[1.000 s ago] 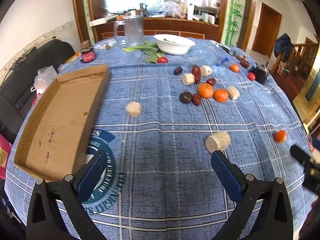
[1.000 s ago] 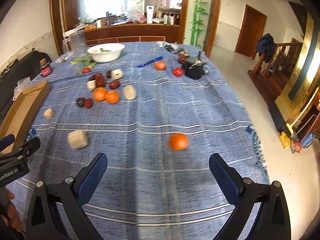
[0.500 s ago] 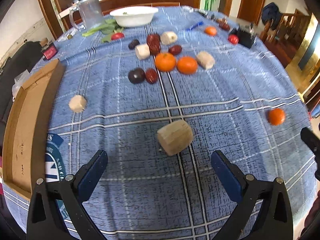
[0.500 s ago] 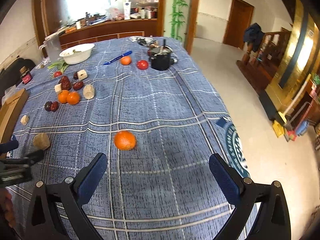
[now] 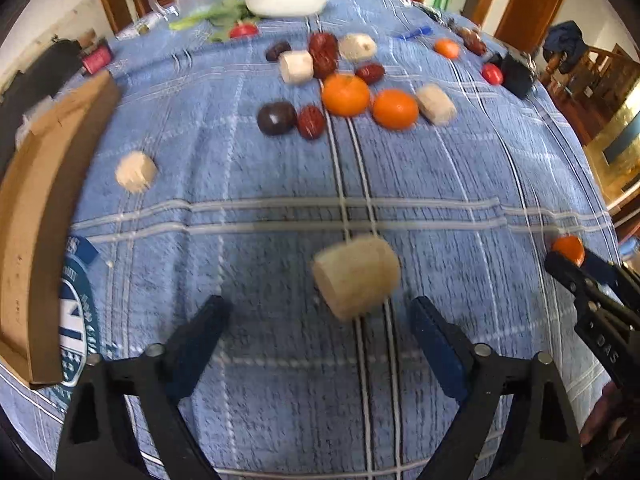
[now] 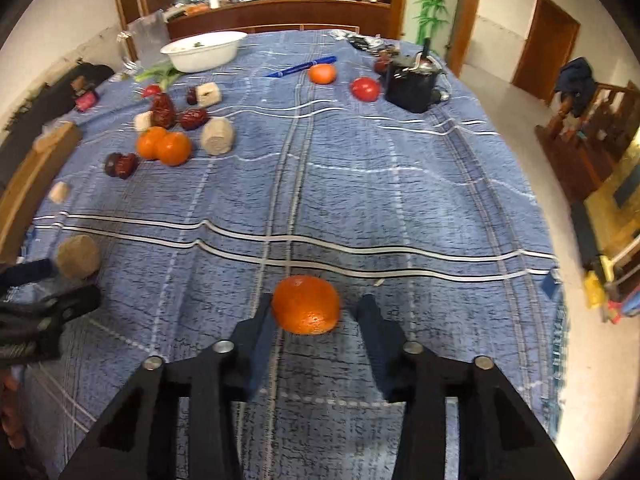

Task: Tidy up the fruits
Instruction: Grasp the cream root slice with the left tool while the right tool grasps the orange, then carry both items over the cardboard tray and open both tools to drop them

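1. Between the fingers of my right hand-held gripper sits a lone orange, resting on the tabletop. The jaws stand apart; the left finger looks to be at the fruit's side and a gap shows at the right one, so nothing is gripped yet.
2. Just ahead of my left hand-held gripper, slightly right of its centre line, lies a pale cylindrical piece. Those jaws are spread wide and touch nothing; the view is blurred.
3. To do this well, I judge I should centre the orange between the right pads, close gently on its widest part, and lift straight up, since a round fruit may roll.
4. On the left, I would shift a little right before closing, and grip the cylinder across its curved sides.
5. Further ahead of both grippers lies a cluster of oranges, dark red dates and more pale pieces.
6. Far left of the left gripper lies a shallow cardboard tray, likely the destination.
7. A blue plaid cloth covers the tabletop, wrinkled in places. Beyond stand a white bowl, a black pot, a wooden sideboard and doors.
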Demonstrator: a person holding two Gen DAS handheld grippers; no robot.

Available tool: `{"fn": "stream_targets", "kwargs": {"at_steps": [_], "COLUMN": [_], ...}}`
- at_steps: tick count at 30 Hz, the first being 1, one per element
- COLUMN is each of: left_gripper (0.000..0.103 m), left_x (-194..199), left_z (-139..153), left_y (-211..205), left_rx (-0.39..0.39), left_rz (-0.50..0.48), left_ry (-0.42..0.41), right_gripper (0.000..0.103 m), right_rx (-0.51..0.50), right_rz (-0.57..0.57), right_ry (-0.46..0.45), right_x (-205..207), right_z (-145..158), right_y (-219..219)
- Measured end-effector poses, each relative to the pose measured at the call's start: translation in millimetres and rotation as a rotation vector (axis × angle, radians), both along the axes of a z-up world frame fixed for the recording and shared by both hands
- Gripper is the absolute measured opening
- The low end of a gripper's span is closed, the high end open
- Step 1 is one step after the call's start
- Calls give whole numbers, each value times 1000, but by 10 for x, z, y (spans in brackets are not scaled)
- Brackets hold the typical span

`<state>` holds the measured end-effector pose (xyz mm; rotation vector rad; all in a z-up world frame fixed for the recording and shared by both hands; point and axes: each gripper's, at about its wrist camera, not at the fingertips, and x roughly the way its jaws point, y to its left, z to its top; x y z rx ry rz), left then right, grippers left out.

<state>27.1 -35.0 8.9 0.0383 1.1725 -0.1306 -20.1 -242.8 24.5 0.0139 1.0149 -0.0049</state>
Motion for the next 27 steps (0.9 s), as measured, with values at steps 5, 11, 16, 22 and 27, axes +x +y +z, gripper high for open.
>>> {"fn": "stream_targets", "kwargs": {"at_steps": [5, 11, 16, 22, 27], "left_gripper": [32, 32, 32, 32, 32], "left_x": [3, -61, -214, -297, -294], "left_z": [83, 123, 242, 367, 454], "left_y": [6, 36, 108, 271, 570], "left_rx": [-73, -107, -100, -162, -191], "left_rz": [-13, -11, -28, -64, -58], "left_ry": [-25, -2, -40, -66, -85], "right_gripper": [32, 31, 32, 32, 32], "right_rx": [29, 88, 123, 106, 86], "right_rz": [35, 38, 37, 0, 9], "right_ry": [-29, -48, -82, -90, -92], "right_x": [-23, -95, -202, -327, -300], "right_z": [8, 56, 182, 288, 399], "right_y": [-14, -76, -83, 10, 330]}}
